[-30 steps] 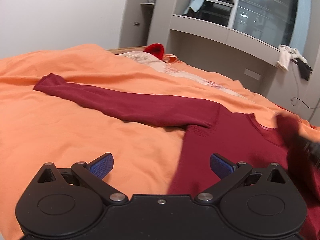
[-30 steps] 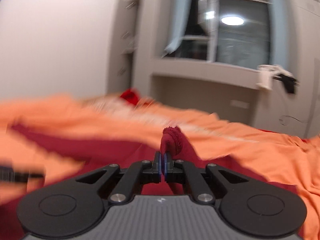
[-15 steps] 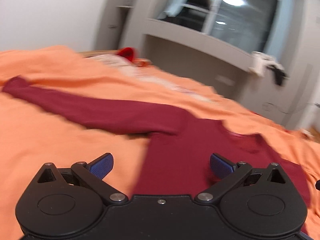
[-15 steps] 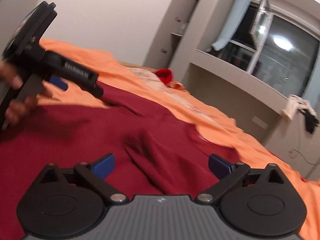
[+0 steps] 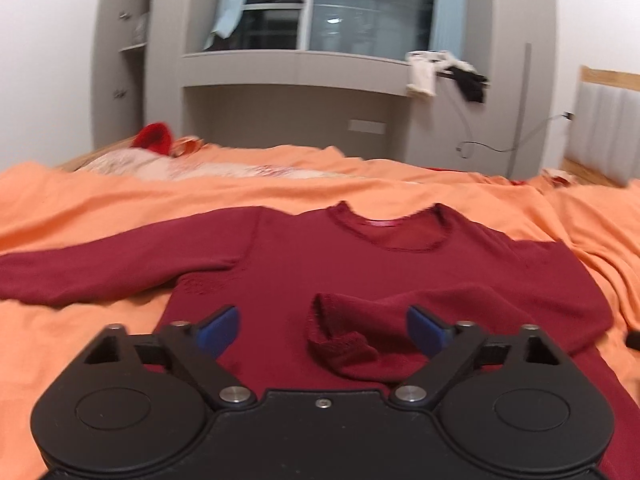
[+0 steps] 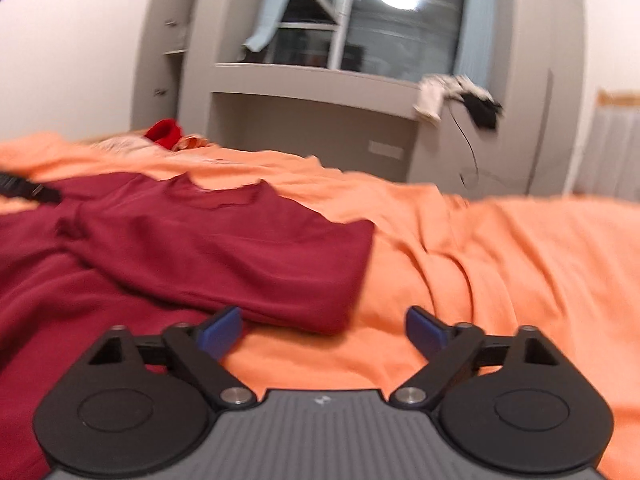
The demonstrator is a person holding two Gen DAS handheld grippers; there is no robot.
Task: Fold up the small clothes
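Note:
A dark red long-sleeved sweater [image 5: 360, 264] lies flat on the orange bedspread [image 5: 100, 208], neckline away from me. One sleeve [image 5: 100, 272] stretches out to the left. The other sleeve is folded across the body and ends in a cuff [image 5: 340, 336]. My left gripper [image 5: 323, 330] hovers low over the body with its jaws closing; the cuff lies between the blue pads [image 5: 220, 328] untouched. My right gripper [image 6: 324, 330] is beside the folded shoulder [image 6: 248, 256], its jaws closing over bare bedspread. The left gripper's black tip [image 6: 24, 192] shows at the right wrist view's left edge.
A bright red item [image 5: 154, 140] and a pale patterned cloth [image 5: 192, 168] lie at the bed's far side. Behind stand a grey window alcove [image 5: 296, 68], white and black clothes hanging off its ledge [image 5: 444, 72], a wall cable [image 5: 480, 146] and a padded panel [image 5: 604, 132].
The right gripper let go of the sleeve cuff, opened and swung right over the bedspread. The sleeve now lies across the body. The left gripper swung right to face the sweater's body.

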